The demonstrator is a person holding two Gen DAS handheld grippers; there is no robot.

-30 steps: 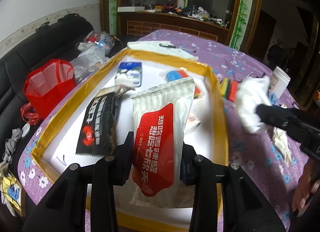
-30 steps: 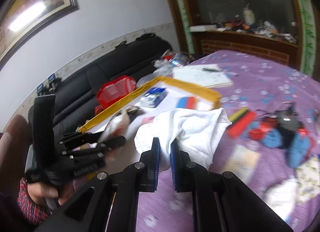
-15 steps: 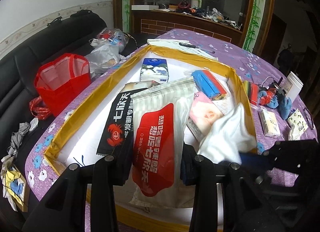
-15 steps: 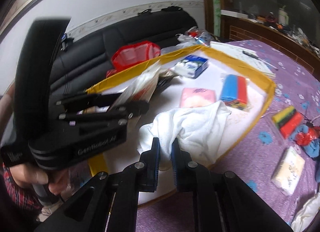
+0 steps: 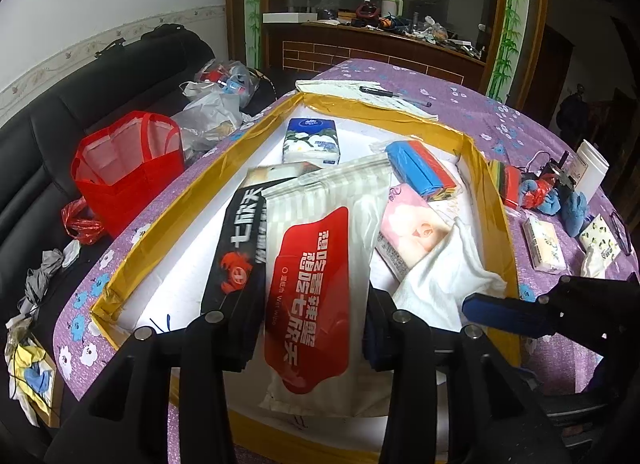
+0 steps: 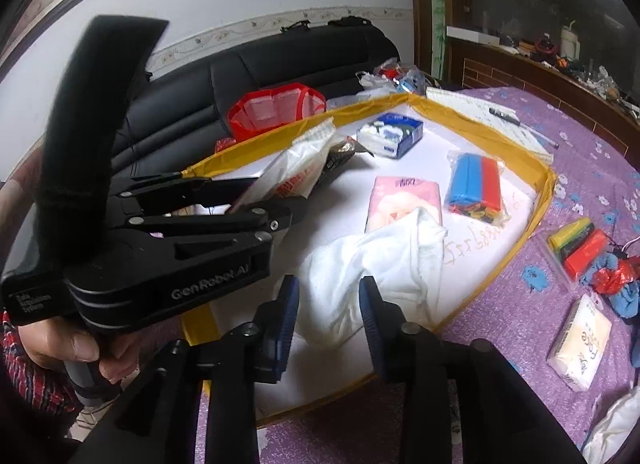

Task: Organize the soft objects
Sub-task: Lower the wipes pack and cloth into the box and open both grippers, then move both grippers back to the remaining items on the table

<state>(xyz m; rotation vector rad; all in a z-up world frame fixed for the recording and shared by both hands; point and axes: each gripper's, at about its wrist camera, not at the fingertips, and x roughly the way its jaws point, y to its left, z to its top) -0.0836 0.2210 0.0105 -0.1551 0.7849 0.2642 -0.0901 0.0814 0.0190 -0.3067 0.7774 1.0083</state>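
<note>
Gripping a red-and-white wet-wipe pack (image 5: 320, 292) over the yellow-rimmed tray (image 5: 494, 224), the left tongs (image 5: 310, 328) were seen opening slightly. To the right, the white towel (image 6: 380, 264) was left lying in the tray, between the opening right tongs (image 6: 328, 304), whose pads stood clear of it.

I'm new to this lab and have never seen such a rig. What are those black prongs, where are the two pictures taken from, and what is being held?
No robot here: a person holds a hand-held gripper in each hand, each carrying a camera looking along its fingers. In the left view, the left hand-held gripper has a red-and-white wet-wipe pack between its opening jaws. In the right view, the right hand-held gripper is opening over a white towel, now lying in the yellow-rimmed tray beside a pink tissue pack.
</note>
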